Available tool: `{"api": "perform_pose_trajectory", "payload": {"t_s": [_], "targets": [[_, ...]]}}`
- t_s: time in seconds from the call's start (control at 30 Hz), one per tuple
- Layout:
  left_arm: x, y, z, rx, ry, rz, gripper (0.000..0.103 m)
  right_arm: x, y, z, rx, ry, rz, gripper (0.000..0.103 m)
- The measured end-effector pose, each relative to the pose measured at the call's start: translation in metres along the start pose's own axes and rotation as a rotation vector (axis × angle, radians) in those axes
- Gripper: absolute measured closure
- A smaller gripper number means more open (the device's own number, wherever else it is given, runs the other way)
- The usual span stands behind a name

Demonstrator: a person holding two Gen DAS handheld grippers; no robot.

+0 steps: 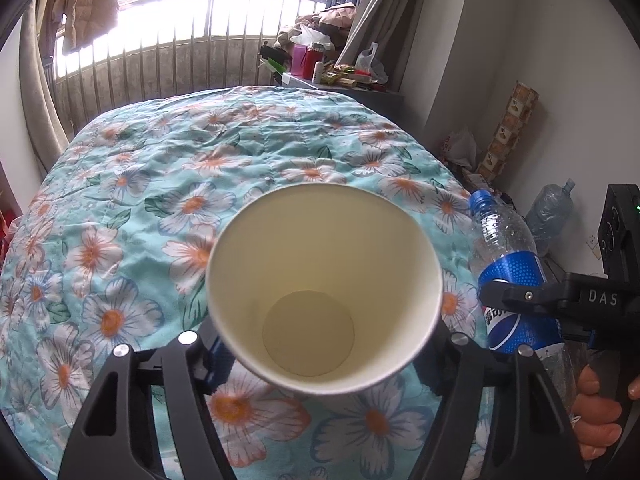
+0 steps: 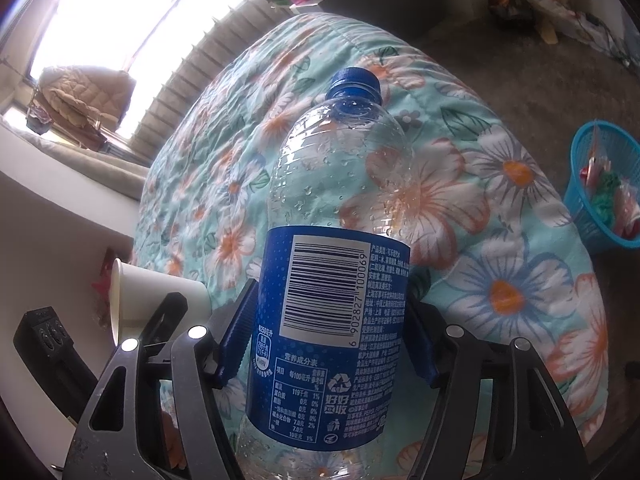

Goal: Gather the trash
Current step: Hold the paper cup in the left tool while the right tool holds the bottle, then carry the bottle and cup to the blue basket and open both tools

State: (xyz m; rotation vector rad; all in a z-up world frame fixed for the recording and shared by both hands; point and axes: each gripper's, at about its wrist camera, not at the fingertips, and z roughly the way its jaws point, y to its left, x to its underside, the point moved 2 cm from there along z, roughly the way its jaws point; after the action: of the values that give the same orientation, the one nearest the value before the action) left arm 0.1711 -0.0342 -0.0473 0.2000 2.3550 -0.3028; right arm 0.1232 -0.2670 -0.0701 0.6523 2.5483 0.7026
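The cup (image 1: pixel 324 292) sits pinched low in the left gripper (image 1: pixel 324 356) above the quilt (image 1: pixel 160 200) — light, easily crushed. The bottle (image 2: pixel 332 264) — empty, slick, springy — is clamped at its label by the right gripper (image 2: pixel 328 344); basket (image 2: pixel 608 196) nearby.

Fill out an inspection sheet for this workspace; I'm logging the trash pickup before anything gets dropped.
Surface: floral quilt spread over a bed.
Job's things: paper cup, empty, mouth toward the camera; plastic bottle, blue label, cap on, only droplets inside.
Clutter: blue basket on the floor holding scraps; cluttered side table.
Grippers: left gripper clamps the cup; right gripper clamps the bottle at its label.
Cables: nothing seen.
Surroundings: barred window, hanging jacket, curtain.
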Motion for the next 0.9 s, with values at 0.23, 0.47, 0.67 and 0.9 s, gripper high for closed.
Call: {"api": "perform_pose_trajectory", "payload": {"t_s": [0.23, 0.47, 0.67, 0.9], "targets": [[0.000, -0.001, 0.001, -0.006, -0.004, 0.007, 0.041, -0.001, -0.004, -0.002, -0.011, 0.000, 0.006, 0.043], [-0.001, 0.003, -0.004, 0.005, -0.016, 0.000, 0.042, -0.002, -0.006, -0.004, -0.018, 0.001, 0.012, 0.044], [-0.004, 0.013, -0.010, 0.018, -0.033, -0.032, 0.042, -0.001, -0.010, -0.009, -0.027, -0.007, 0.037, 0.045], [-0.008, 0.014, -0.020, 0.026, -0.042, -0.015, 0.042, 0.006, -0.016, -0.015, -0.107, -0.030, 0.086, 0.046]]}}
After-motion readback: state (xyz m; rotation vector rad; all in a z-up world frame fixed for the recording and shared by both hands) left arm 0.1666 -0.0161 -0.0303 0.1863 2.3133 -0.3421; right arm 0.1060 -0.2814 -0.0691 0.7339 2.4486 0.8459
